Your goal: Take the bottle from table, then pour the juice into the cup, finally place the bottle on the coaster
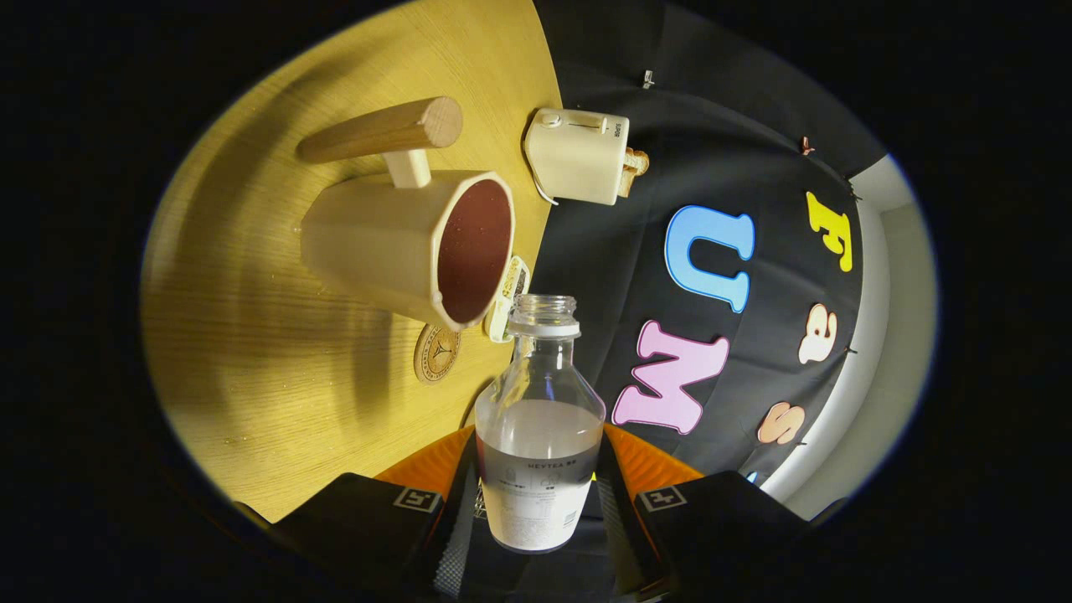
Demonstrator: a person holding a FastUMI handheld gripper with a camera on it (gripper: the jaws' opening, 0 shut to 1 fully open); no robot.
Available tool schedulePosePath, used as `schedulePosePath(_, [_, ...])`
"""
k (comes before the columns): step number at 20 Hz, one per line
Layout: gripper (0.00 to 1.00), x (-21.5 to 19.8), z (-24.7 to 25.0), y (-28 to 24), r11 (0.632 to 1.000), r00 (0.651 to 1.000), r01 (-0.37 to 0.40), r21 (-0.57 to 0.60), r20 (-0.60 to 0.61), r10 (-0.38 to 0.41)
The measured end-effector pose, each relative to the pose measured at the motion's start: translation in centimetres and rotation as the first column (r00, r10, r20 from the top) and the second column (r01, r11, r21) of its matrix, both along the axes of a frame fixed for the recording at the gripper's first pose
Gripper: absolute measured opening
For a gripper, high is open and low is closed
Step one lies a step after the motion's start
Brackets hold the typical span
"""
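Gripper view shows the bottle (540, 419) held between the two fingers (452, 519), both pressing its lower sides; the gripper (540, 523) is closed to the bottle's width. Its cap is off, the open neck at 12 o'clock from the fingers, with pale liquid filling the lower half. At 11 o'clock from the neck is the cup (402, 243), cream with a dark inside and a wooden handle. A round coaster (436, 353) lies flat just under the cup's rim, at 9 o'clock from the bottle's neck. Beyond, a cream toaster (578, 155) sits at the wooden table's (251, 335) edge, against the black cloth wall (737, 151)
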State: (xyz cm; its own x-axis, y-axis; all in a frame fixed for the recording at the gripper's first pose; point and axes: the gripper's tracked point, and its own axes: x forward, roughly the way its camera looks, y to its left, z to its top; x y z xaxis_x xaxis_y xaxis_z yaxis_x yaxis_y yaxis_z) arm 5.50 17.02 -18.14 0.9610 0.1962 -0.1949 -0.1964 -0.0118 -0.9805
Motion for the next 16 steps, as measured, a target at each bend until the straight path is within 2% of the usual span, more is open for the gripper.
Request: schedulePosePath(16, [0.70, 0.48, 0.20, -0.42, 0.998, 1.000, -0.018, -0.058, 0.017, 0.019])
